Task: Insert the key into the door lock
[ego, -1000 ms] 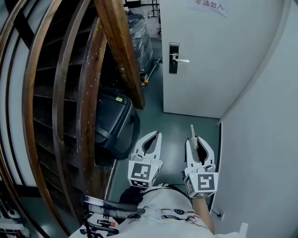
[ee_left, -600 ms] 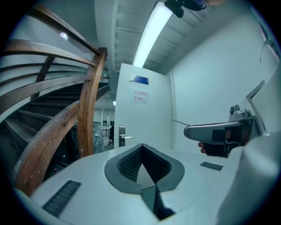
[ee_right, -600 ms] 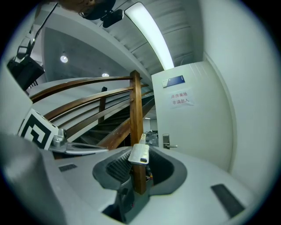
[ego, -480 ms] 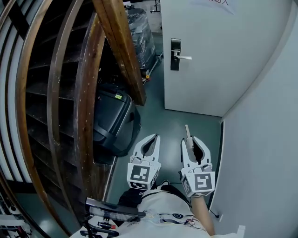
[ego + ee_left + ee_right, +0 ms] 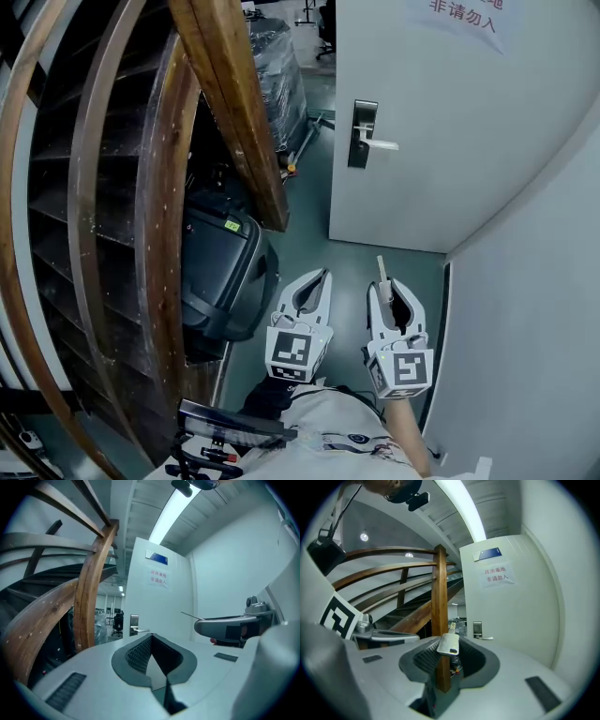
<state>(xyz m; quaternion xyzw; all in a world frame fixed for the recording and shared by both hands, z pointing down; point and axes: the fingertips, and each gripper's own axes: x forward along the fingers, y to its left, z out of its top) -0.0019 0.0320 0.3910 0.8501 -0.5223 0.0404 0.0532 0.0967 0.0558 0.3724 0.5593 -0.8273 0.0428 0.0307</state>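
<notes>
The right tongs [image 5: 389, 295] pinch a flat silvery key [image 5: 449, 643] by its rectangular head between ribbed dark pads [image 5: 424, 657], well apart from the white door [image 5: 450, 141] and its steel lock plate [image 5: 363, 134]. The left tongs [image 5: 151, 637] are closed, empty.

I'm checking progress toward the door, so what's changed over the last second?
The door and its lock plate look slightly larger and sit lower in the head view: the person has advanced toward them, carrying both grippers along. Nothing was taken or released. The right gripper still clamps the key, and the left gripper stays shut and empty.
</notes>
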